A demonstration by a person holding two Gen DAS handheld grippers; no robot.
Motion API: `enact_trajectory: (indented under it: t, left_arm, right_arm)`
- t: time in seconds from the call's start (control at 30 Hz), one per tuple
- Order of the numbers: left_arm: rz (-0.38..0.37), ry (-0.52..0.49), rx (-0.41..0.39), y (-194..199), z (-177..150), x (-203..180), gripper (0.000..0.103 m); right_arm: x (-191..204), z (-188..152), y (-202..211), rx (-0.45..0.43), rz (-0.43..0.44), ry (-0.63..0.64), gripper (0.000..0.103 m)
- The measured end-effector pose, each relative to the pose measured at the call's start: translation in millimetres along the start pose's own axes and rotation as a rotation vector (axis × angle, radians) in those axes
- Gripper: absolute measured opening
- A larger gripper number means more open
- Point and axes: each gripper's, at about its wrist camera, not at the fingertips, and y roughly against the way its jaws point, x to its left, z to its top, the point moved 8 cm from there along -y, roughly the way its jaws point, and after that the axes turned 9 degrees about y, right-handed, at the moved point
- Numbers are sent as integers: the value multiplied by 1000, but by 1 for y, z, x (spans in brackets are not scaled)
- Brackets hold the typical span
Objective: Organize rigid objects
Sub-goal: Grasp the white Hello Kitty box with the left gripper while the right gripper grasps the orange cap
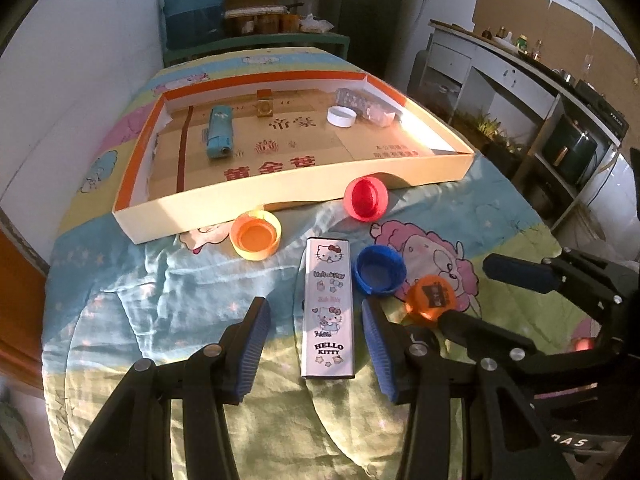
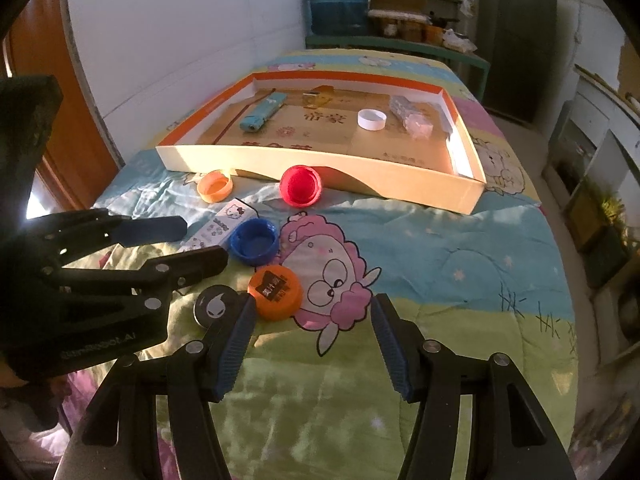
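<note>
A white Hello Kitty box (image 1: pixel 328 308) lies lengthwise on the quilt. My left gripper (image 1: pixel 313 304) is open and straddles it, with neither pad touching. In the right wrist view the left gripper (image 2: pixel 204 242) hangs over that box (image 2: pixel 230 218). Close by are a blue cap (image 1: pixel 380 270) (image 2: pixel 254 242), an orange lid with a black label (image 1: pixel 430 296) (image 2: pixel 276 292) and a black round lid (image 2: pixel 214 306). My right gripper (image 2: pixel 314 300) (image 1: pixel 464 292) is open over the quilt just right of the orange lid and holds nothing.
A shallow cardboard tray (image 1: pixel 280 196) (image 2: pixel 360 176) sits farther back, holding a teal object (image 1: pixel 219 134), a white cap (image 1: pixel 341 116), a small gold box (image 1: pixel 265 106) and a clear pack (image 1: pixel 360 104). An orange cap (image 1: pixel 256 238) and a red cap (image 1: pixel 366 198) rest against its front wall.
</note>
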Motion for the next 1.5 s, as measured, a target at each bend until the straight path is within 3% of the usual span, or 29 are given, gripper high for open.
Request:
enact_trajectory:
  t: [0.27, 0.37, 0.43, 0.57, 0.63, 0.7, 0.77, 1.5]
  left_arm:
    - [14, -8, -1, -2, 1, -1, 46]
    - [17, -3, -10, -1, 1, 2, 38]
    - [26, 6, -17, -1, 2, 6, 27]
    - [5, 24, -16, 0, 3, 11, 26]
    - [8, 21, -19, 0, 3, 10, 26]
    - [7, 22, -19, 0, 3, 10, 26]
    - [1, 27, -19, 0, 3, 10, 26]
    - [-33, 62, -48, 18, 6, 13, 26]
  right_arm:
    - [5, 1, -3, 4, 12, 8, 61]
    - [6, 1, -5, 7, 15, 12, 61]
    - [7, 1, -6, 9, 22, 13, 61]
    - [10, 2, -10, 14, 28, 27, 61]
    - [13, 4, -11, 11, 26, 43, 54]
    - [15, 6, -12, 9, 21, 63, 39]
    - [18, 7, -14, 11, 5, 86, 31]
    - [15, 12, 3, -18, 35, 59, 30]
